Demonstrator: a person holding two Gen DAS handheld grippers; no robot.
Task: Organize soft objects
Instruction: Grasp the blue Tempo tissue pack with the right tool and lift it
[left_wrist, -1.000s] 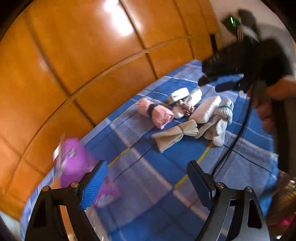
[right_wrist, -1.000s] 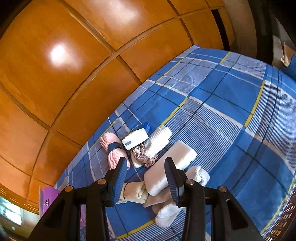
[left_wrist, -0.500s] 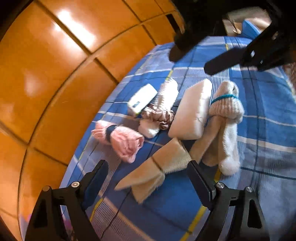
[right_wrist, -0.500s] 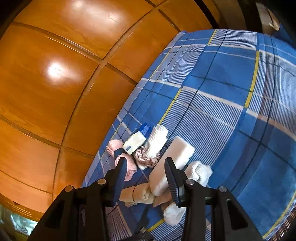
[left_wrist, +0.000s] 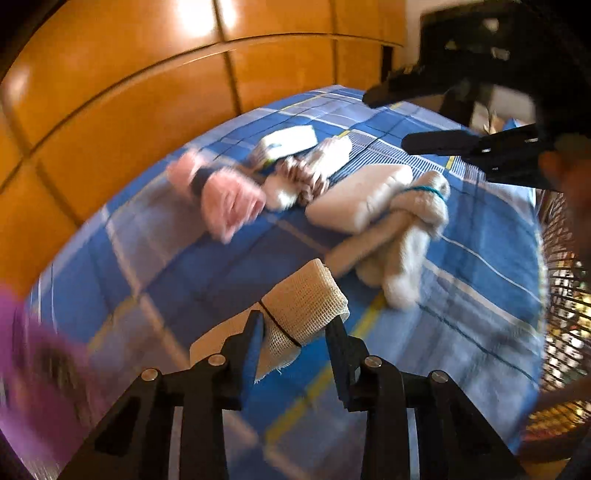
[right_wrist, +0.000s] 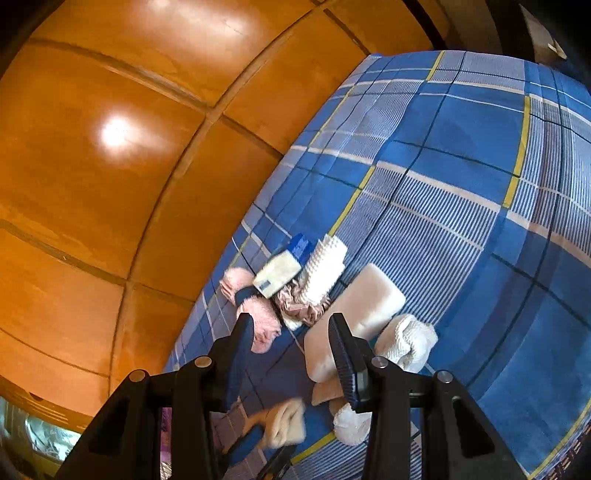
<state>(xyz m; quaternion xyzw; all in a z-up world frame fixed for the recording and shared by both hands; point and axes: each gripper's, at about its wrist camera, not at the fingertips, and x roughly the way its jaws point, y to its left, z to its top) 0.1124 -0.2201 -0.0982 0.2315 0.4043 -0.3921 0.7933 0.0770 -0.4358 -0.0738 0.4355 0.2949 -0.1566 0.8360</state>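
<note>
Left gripper (left_wrist: 295, 328) jaws have just closed, now pinching the beige mesh-knit cloth roll with black band (left_wrist: 303, 310), lifted off near side of blue plaid bedcover (left_wrist: 480, 240); first pick secured; right gripper (right_wrist: 291, 336) half-spread, empty

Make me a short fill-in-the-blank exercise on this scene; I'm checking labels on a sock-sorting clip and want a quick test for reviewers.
1. The left gripper, whose jaws have just been closing, has the ____ mesh bundle between its fingers.
2. The bedsheet is checked mostly in ____.
3. The pink fluffy roll has a dark ____ around its middle.
4. The right gripper holds ____.

Missing words: beige; blue; band; nothing
</note>
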